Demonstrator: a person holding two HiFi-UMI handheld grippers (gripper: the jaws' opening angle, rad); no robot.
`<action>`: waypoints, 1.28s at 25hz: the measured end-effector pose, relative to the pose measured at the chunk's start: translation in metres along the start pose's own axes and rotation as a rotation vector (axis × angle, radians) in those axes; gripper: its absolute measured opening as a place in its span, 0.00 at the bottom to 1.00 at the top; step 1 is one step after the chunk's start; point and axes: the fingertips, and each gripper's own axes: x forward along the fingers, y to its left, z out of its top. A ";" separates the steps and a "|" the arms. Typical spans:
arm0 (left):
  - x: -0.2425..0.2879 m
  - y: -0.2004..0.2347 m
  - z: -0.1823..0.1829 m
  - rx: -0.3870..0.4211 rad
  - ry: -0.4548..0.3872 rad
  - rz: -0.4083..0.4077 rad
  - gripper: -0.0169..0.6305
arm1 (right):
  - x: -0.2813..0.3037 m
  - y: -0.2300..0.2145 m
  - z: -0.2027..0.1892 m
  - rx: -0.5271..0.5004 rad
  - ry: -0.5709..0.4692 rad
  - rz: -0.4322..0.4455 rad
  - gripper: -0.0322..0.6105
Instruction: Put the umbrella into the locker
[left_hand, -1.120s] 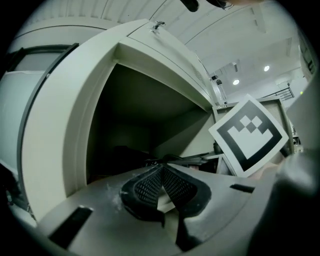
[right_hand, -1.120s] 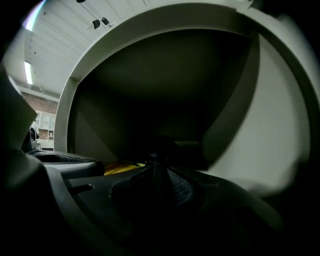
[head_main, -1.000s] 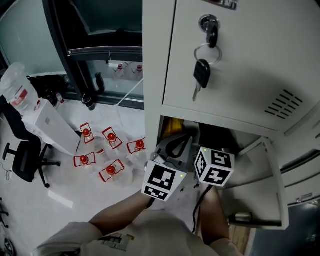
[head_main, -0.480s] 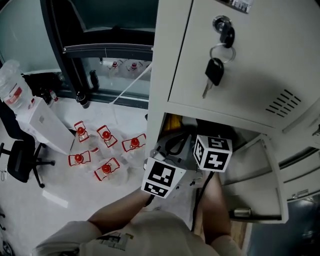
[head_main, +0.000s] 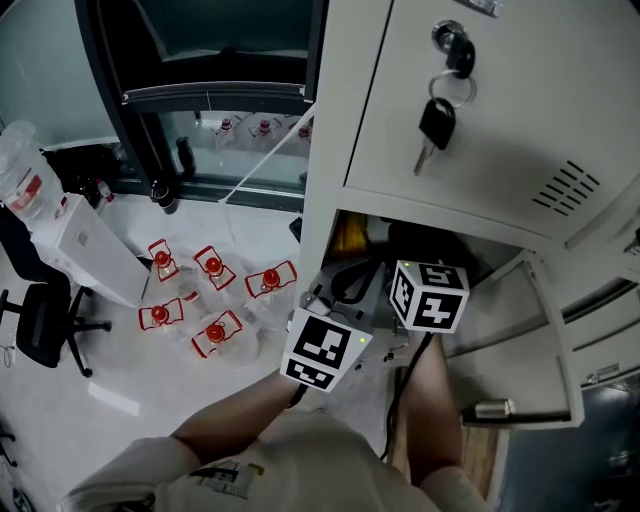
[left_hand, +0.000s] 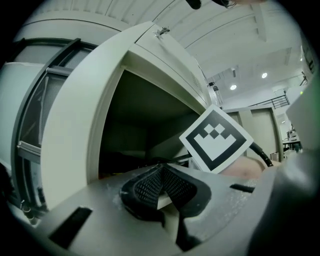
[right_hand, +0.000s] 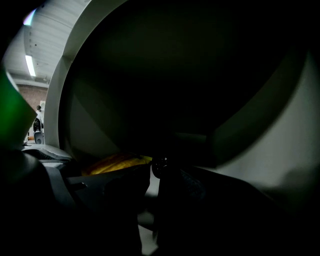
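Right tongs opening, black umbrella end between them, inside dark lower compartment of grey metal locker. Left tongs pressed together, empty. Risk: umbrella catches on withdrawing tongs, slides out over lip.

Red-capped bottles on pale floor

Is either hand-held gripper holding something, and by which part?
Nothing is held. The left hand-held gripper is shut on nothing. The jaws of the right hand-held gripper are opening inside the locker, nothing between them.
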 end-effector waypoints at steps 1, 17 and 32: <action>-0.002 -0.001 0.001 0.003 -0.001 -0.005 0.04 | -0.003 -0.001 0.000 0.013 -0.007 -0.007 0.26; -0.033 -0.023 0.069 0.130 -0.102 -0.087 0.04 | -0.093 -0.006 0.059 0.041 -0.264 -0.085 0.11; -0.093 -0.017 0.130 0.218 -0.223 -0.083 0.04 | -0.210 0.041 0.125 -0.049 -0.584 0.010 0.06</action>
